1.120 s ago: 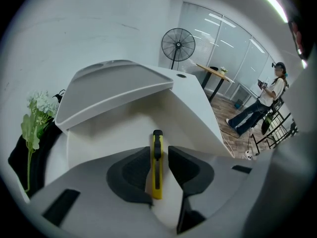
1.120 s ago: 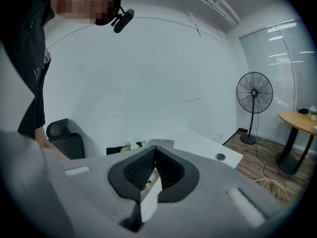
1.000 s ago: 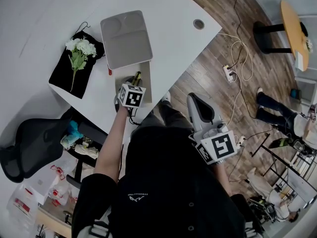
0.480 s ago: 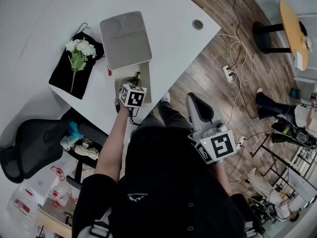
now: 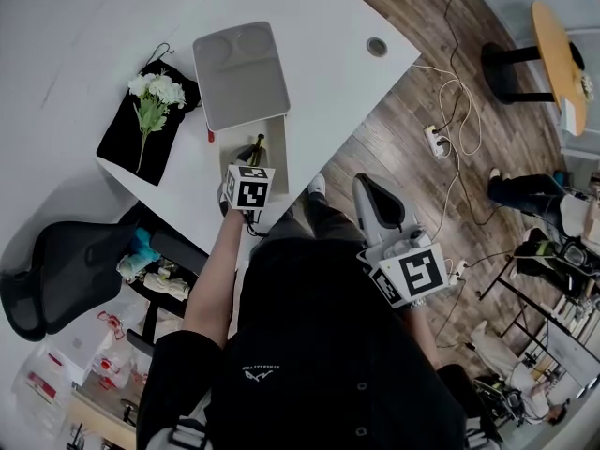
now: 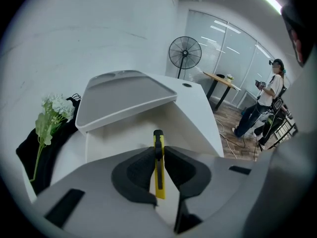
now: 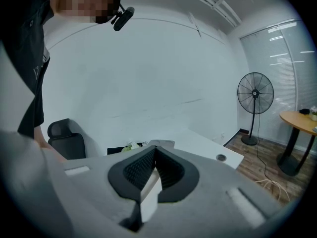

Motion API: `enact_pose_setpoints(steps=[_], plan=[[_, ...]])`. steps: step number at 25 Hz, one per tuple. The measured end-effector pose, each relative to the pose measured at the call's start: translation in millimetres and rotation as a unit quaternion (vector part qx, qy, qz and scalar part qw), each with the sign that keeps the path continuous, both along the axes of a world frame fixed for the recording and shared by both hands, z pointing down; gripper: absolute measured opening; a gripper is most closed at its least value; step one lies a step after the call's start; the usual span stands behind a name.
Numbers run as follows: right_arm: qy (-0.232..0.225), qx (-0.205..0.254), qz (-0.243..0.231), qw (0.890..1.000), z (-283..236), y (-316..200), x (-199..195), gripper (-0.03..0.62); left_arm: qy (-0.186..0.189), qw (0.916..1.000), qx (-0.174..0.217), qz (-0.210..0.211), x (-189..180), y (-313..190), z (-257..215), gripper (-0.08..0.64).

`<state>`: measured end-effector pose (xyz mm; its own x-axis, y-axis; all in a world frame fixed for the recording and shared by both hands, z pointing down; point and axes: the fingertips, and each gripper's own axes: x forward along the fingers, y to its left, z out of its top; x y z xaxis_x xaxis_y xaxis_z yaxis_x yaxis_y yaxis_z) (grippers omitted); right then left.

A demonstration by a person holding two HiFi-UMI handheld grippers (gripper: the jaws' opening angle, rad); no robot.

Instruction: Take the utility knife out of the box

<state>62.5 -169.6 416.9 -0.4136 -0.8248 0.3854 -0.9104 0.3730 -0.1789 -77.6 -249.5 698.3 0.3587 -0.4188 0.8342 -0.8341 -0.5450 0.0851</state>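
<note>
Nothing legible; small print on the shirt (image 5: 319,345) is unreadable.

Office — white desk (image 5: 328,26), swivel chair (image 5: 56,270), standing fan (image 6: 184,53).

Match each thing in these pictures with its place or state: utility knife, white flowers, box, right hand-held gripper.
Things:
1. utility knife
2. white flowers
3. box
4. right hand-held gripper

Places or states:
A. lid open
B. jaws together, nothing between them
C. lying on the black cloth
D. clamped in the left hand-held gripper

Pairs: 1-D, 2-C, 3-A, 4-B
</note>
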Motion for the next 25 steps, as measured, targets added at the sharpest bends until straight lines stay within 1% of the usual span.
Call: enact_pose_setpoints(steps=[7,13,18,25], plan=[[-0.003,0.003,-0.016,1.000,-0.7,-0.1,-0.7,0.005,0.015,0.9994,0.019,-0.025,-3.8,4.7,-16.8,0.060],[-0.008,0.006,-0.033,0.999,-2.1,-0.4,0.0,0.005,0.020,0.9981,0.045,-0.037,-4.0,11.4,-36.1,0.059],[-0.010,0.009,-0.049,0.999,-4.2,-0.7,-0.5,0.005,0.028,0.9969,0.050,-0.054,-4.8,16.6,-44.3,0.059],[-0.016,0.012,-0.068,0.998,-6.7,-2.8,3.4,0.005,0.039,0.9932,0.055,-0.095,-13.6,20.7,-57.6,0.060]])
